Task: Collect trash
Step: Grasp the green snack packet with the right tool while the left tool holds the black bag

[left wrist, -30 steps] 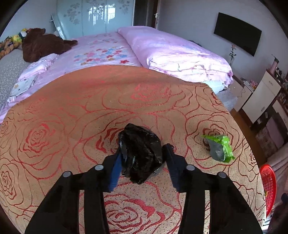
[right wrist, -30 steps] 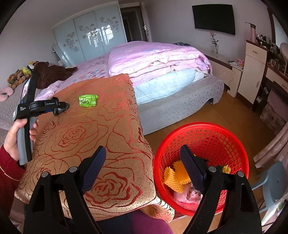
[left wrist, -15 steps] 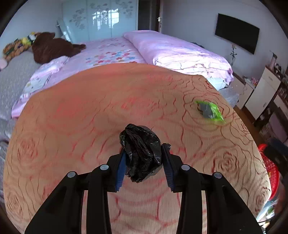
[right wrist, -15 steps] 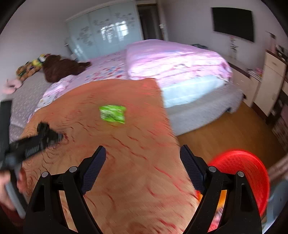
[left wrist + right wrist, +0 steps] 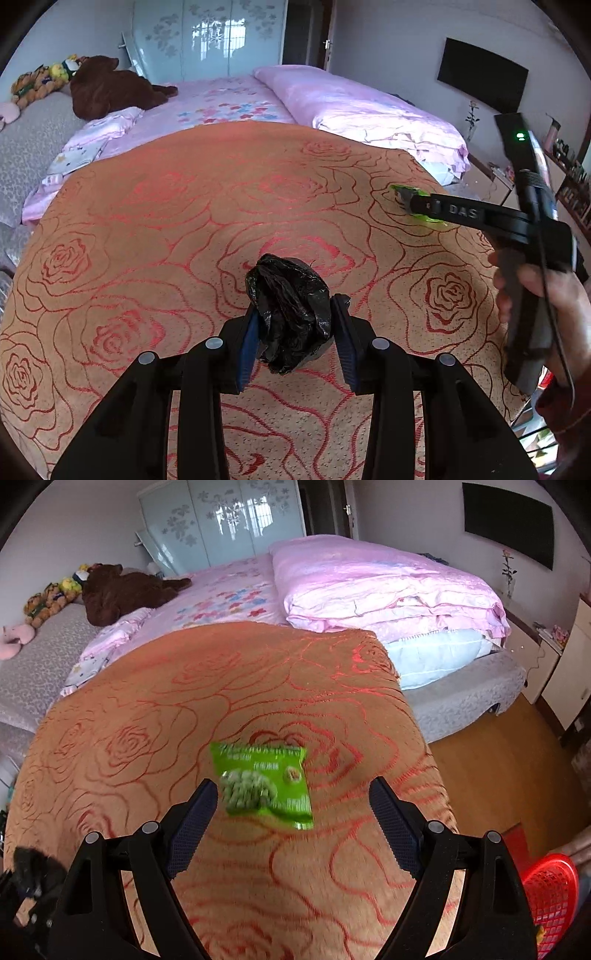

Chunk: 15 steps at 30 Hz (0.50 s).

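The right gripper has its jaws wide apart above an orange cover with red roses. A green packet lies flat on the cover, between the two fingers and nearer the left one, not touching either. A red basket stands on the floor at the lower right. Behind the cover is a pink bed.

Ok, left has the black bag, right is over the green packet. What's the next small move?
Probably lower the right gripper a little further and close on the green packet: it lies flat on the rose cloth, just ahead between wide-open jaws, still untouched. The left gripper just holds the black bag.
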Motion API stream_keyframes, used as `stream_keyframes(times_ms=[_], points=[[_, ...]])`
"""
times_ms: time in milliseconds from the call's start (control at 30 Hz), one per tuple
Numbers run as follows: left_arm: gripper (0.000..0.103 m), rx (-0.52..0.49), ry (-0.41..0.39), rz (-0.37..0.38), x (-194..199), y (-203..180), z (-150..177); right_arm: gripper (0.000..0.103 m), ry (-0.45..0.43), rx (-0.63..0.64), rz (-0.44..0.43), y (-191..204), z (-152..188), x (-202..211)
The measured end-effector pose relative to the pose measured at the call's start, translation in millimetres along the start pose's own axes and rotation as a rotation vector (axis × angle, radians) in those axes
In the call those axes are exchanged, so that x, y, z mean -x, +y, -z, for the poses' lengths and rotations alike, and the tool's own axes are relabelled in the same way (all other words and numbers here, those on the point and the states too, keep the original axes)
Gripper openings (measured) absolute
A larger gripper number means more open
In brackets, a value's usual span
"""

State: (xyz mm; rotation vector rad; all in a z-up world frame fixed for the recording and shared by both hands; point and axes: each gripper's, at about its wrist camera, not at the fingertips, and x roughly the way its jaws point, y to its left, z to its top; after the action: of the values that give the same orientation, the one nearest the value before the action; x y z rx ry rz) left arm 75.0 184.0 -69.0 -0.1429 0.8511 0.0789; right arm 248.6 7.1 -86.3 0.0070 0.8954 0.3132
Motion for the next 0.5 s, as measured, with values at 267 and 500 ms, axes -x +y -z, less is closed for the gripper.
stream_keyframes(times_ms=[267, 500], points=[[0.036, 0.018, 0.010, 0.005, -2.4, 4.1, 2.1, 0.067, 0.017, 0.037, 0.028, 8.8, -12.1, -17.0], [0.036, 0.019, -0.009, -0.004, 5.9, 4.0, 4.2, 0.053, 0.016, 0.076, 0.023, 15.5, -9.6, -13.5]])
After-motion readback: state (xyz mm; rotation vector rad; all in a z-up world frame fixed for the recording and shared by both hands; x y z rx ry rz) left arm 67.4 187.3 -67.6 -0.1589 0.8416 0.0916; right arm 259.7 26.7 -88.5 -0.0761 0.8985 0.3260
